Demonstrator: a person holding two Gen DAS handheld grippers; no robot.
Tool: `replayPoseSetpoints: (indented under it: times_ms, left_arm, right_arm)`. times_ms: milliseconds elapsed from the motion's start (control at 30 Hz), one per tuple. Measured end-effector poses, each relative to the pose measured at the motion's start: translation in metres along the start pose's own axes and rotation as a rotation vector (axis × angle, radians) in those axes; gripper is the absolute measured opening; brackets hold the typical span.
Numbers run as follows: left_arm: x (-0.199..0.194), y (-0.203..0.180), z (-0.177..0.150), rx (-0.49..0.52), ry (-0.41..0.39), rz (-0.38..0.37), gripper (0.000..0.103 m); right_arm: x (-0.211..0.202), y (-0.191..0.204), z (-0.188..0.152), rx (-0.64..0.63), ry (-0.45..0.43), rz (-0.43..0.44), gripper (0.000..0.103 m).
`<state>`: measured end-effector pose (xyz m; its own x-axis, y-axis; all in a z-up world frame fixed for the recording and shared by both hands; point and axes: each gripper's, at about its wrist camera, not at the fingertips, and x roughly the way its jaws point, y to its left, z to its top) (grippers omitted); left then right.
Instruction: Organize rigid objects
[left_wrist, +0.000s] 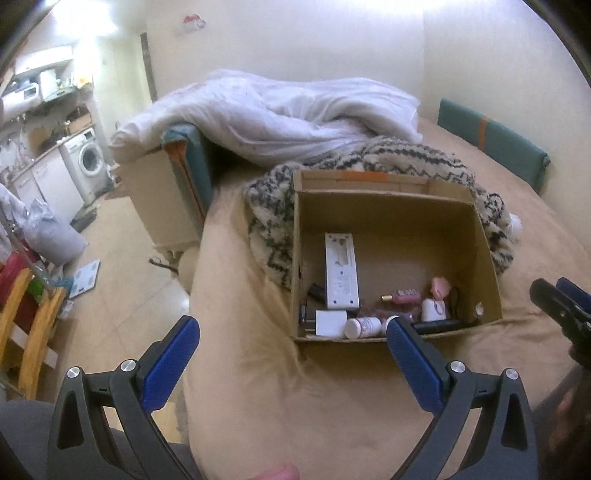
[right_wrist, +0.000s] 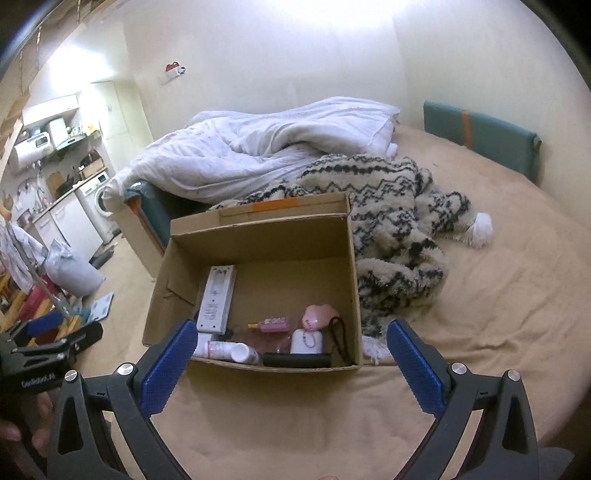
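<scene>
A wide bed (right_wrist: 480, 332) under a tan sheet fills most of the room, with a rumpled white duvet (right_wrist: 266, 147) heaped at its far side and a shaggy cream-and-black blanket (right_wrist: 388, 206) bunched just this side of it. An open cardboard box (left_wrist: 487, 258) sits on the sheet, its far wall against the blanket. Down in the box, a long white remote (left_wrist: 341, 275) lies along the left side. Crowded against the near wall are a white charger block (left_wrist: 330, 322), a white pill bottle (left_wrist: 362, 326) on its side, a black tube (right_wrist: 295, 359), a white-and-pink bottle (right_wrist: 308, 339), a pink shell-shaped piece (right_wrist: 317, 314) and a little pink perfume bottle (left_wrist: 402, 296). The left gripper (left_wrist: 291, 332) hangs just short of the box's near left corner, jaws spread wide and empty. The right gripper (right_wrist: 291, 334) hovers at the near wall, likewise parted with nothing between its blue pads (right_wrist: 170, 369).
</scene>
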<state>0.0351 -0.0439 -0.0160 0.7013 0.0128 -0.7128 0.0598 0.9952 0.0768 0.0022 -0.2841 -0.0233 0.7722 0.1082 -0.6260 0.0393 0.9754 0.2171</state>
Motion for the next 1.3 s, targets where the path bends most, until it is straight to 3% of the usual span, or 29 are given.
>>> replayPoseSetpoints:
  times_ms: [300, 1300]
  left_arm:
    - [0.0078, 0.0040, -0.0003, -0.039, 0.031, -0.007, 0.101]
    - [0.0026, 0.0053, 0.0009, -0.044, 0.025, -0.024, 0.101]
  right_arm:
    - [0.0084, 0.0008, -0.0009, -0.008, 0.018, -0.013, 0.103]
    - [0.0095, -0.0012, -0.0051, 0.000, 0.022, -0.016, 0.103]
